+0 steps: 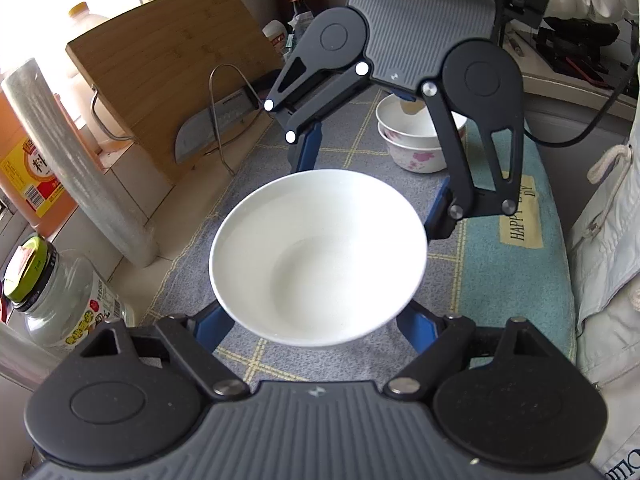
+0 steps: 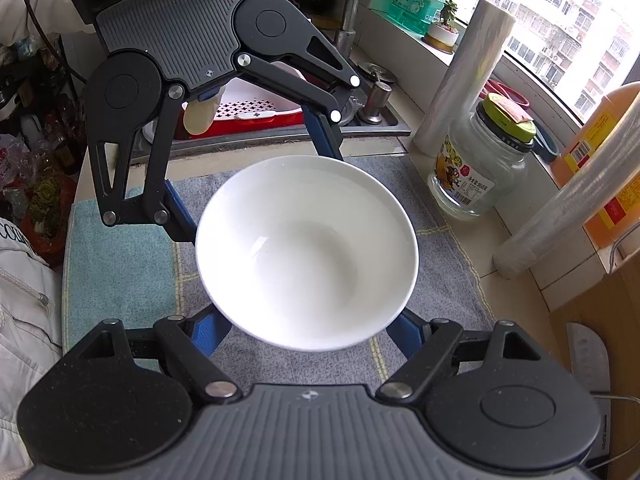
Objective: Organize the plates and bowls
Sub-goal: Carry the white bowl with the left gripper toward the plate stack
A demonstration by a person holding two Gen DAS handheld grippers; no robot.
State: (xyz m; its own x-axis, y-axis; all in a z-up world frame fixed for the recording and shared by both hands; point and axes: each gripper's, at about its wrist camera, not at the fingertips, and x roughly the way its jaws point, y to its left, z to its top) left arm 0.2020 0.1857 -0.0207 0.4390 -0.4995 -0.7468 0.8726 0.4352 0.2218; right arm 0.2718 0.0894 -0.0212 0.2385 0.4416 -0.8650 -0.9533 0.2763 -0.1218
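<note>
A plain white bowl [image 1: 320, 256] [image 2: 308, 252] hangs a little above a grey and teal checked towel [image 1: 500, 280] [image 2: 120, 260], carried by both grippers from opposite sides. My left gripper [image 1: 314, 328] [image 2: 252, 176] has its blue fingers against the bowl's lower wall on one side. My right gripper [image 2: 308, 332] [image 1: 372, 184] grips the opposite side the same way. Each is shut on the bowl. In the left wrist view, two stacked white bowls with pink flowers [image 1: 416, 140] stand on the towel beyond the right gripper, partly hidden by its arm.
A bamboo cutting board [image 1: 168, 80] and a cleaver [image 1: 200, 136] lean in a wire rack by the wall. A cling-film roll [image 1: 72, 160] [image 2: 460, 76], a glass jar [image 1: 52, 292] [image 2: 480, 168] and an orange bottle [image 2: 600, 152] line the counter edge. A sink with a red basket [image 2: 256, 116] lies beyond the towel.
</note>
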